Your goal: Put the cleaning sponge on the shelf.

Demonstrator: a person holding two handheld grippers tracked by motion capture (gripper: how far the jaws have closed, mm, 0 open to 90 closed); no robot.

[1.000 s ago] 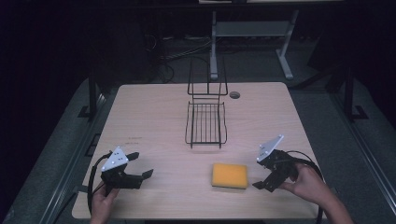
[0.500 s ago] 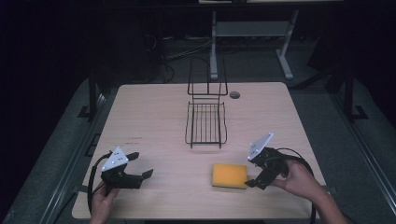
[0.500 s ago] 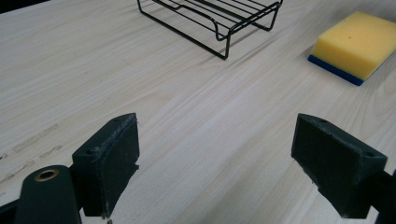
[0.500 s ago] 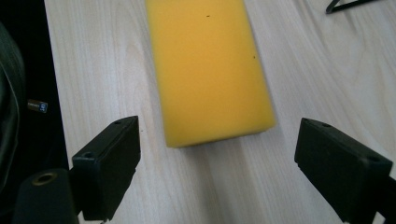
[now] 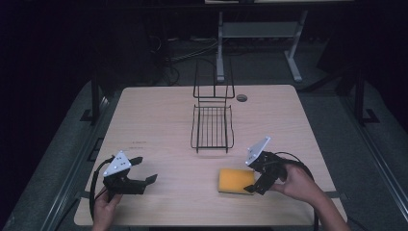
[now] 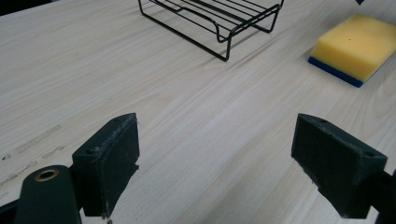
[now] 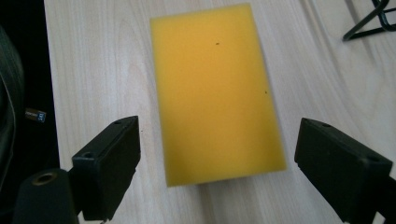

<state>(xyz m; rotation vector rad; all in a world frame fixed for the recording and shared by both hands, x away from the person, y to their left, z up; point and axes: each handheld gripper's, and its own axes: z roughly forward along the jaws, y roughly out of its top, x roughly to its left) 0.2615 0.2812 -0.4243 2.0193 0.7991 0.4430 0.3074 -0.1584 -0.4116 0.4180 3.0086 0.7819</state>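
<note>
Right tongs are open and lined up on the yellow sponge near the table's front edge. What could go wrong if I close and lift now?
1. The sponge lies flat on the table; the right tongs look above it, so closing now may catch only its top or miss.
2. It is soft foam and may squash and slip on lifting.
3. The wire rack stands just beyond; a forward swing might hit it.

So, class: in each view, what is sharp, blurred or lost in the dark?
High view: table lit, surroundings black. Left gripper view: wood grain and rack crisp, claw pads slightly soft. Right gripper view: sponge soft, its near edge blurred.
</note>
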